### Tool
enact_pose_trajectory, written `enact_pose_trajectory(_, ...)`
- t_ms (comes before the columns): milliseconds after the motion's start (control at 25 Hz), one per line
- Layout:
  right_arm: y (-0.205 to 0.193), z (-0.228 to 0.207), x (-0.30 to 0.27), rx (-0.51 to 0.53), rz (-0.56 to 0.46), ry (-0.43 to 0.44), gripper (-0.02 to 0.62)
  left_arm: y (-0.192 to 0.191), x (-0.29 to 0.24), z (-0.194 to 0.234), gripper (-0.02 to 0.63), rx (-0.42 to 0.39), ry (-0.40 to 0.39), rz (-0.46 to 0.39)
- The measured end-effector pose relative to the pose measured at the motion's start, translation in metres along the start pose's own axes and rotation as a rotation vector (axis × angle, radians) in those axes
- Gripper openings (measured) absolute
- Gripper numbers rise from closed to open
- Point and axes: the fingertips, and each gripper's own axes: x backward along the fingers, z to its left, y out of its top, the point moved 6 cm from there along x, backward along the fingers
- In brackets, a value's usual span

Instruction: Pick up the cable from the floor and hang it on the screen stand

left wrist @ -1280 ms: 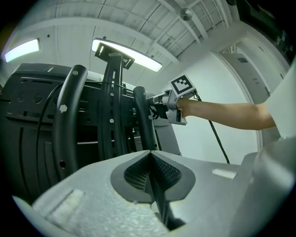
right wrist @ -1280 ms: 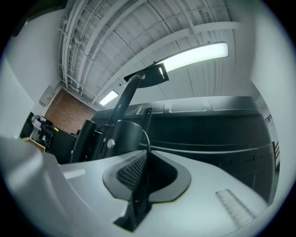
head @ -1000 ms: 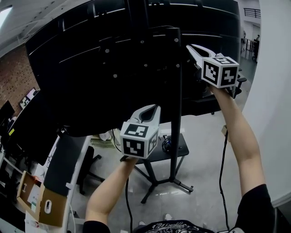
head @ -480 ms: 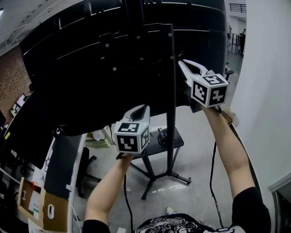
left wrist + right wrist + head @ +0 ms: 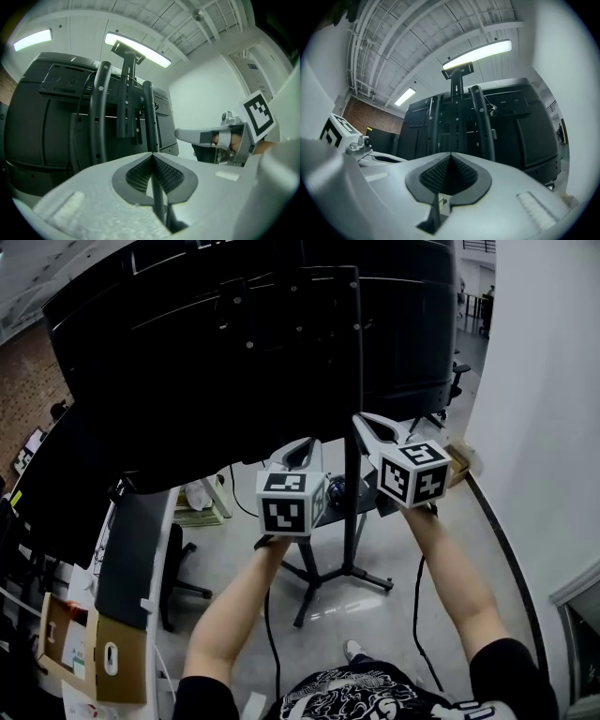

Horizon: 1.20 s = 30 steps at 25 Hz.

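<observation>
The screen stand [image 5: 353, 381] is a black pole on a splayed base, carrying a big black screen [image 5: 169, 352] seen from behind. In the gripper views its uprights [image 5: 99, 112] [image 5: 480, 117] and bracket rise ahead. A thin dark cable [image 5: 112, 86] [image 5: 488, 104] runs across them near the top. My left gripper [image 5: 300, 448] [image 5: 151, 155] is shut and empty, just left of the pole at the screen's lower edge. My right gripper [image 5: 364, 420] [image 5: 450, 154] is shut and empty too, touching or just right of the pole. A small dark bundle [image 5: 336, 488] lies on the stand's shelf.
A white wall [image 5: 548, 427] closes the right side. At the left are a dark desk [image 5: 131, 549], an office chair [image 5: 175, 563] and an open cardboard box [image 5: 98, 662]. The stand's legs [image 5: 323, 582] spread over the glossy floor. Tether cords [image 5: 271, 634] hang from both grippers.
Both grippers have come down from the screen's back. The right one dropped from high at the right to beside the pole, and the left one shifted slightly toward it.
</observation>
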Motion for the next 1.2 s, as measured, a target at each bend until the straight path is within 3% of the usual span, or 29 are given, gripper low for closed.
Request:
enact_pose_trajectory(600, -0.053, 0.086, 0.063, -0.056, 0.09, -0.004, 0.005, -0.034, 0.073, -0.028, 0.0, 0.013, 0.0, 0.011)
enact_pose_trajectory(1200, -0.057, 0.103, 0.069, -0.048, 0.104, 0.004, 0.005, -0.041, 0.086, -0.033, 0.0, -0.014, -0.007, 0.027)
